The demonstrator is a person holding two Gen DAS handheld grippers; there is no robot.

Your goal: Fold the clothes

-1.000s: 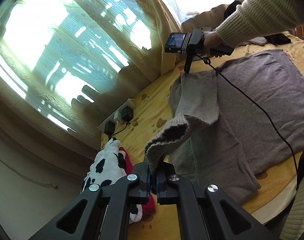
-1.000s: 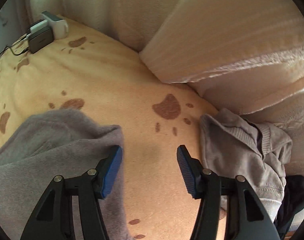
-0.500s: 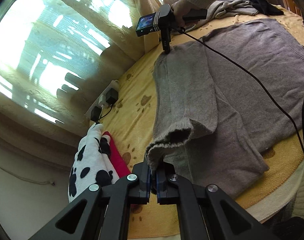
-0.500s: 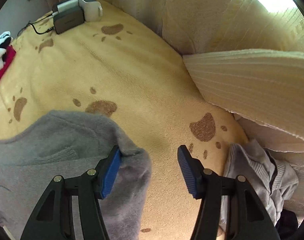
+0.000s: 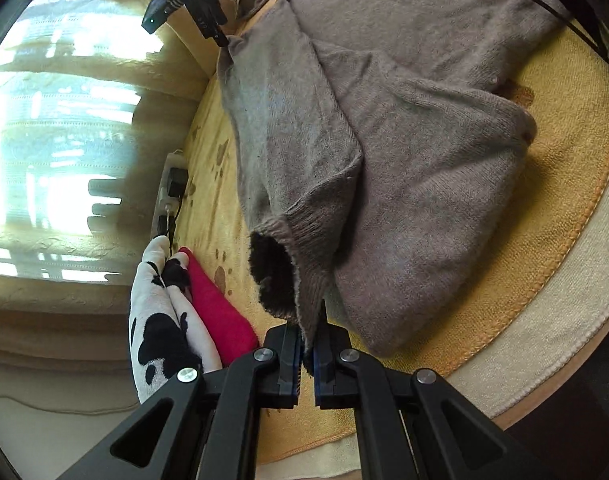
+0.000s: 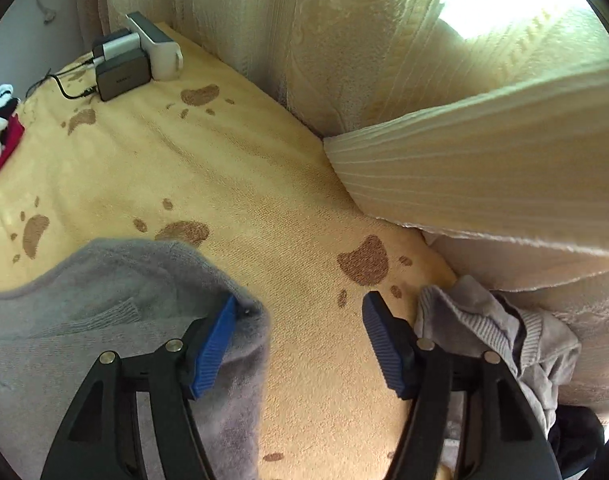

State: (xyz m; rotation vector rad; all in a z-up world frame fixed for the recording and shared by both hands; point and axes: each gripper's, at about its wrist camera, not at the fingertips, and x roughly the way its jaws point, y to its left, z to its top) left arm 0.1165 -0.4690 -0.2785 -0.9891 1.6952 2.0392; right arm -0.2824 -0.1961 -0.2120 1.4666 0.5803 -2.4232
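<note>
Left wrist: left claw clamped on sweater cuff, sweater spread across bed; best laid flat over body. Right wrist: right claw apart, just opening, at sweater's shoulder; nothing gripped.

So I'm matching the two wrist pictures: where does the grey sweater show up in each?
Left wrist: grey sweater fills the centre and upper right, cuff clamped in the left gripper.
Right wrist: lower left, its edge by the open right gripper.
Shared landmark: white power strip near the curtain.
</note>
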